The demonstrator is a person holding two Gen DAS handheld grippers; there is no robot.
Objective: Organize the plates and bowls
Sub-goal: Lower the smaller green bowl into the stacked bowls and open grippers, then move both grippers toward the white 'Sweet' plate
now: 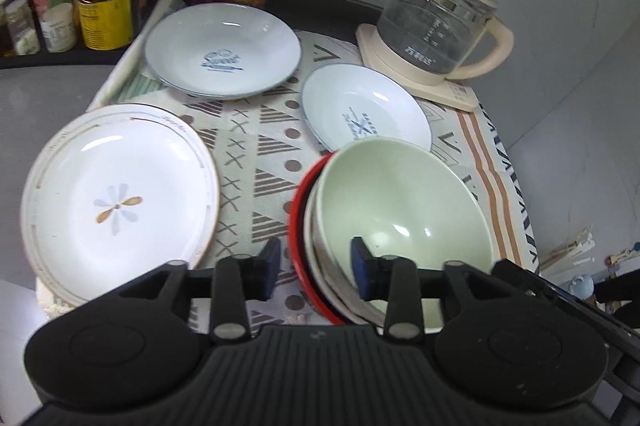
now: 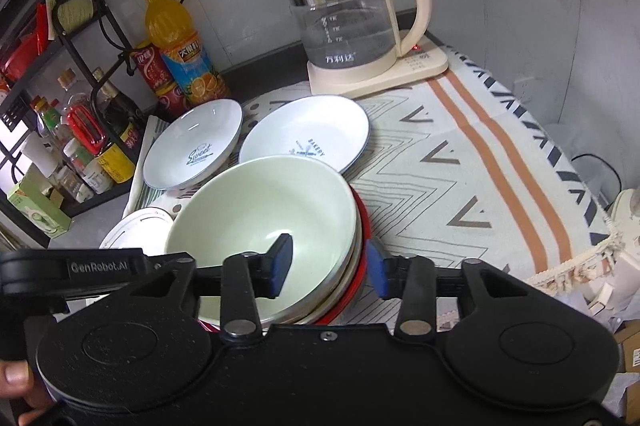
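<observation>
Pale-green ceramic bowl (image 2: 260,222) topped the red-rimmed bowl stack (image 2: 362,262) on the patterned cloth (image 2: 460,162) — both right gripper (image 2: 330,266) and left gripper (image 1: 316,268) straddled opposite rims, half-open, not clamped.

Spread fingers (image 1: 276,268) astride bowl stack (image 1: 400,218)

black ribbed left claw (image 1: 316,268) and right claw (image 2: 329,264), blue pads, silver pivot screws, white "genrobot.ai" lettering.
</observation>
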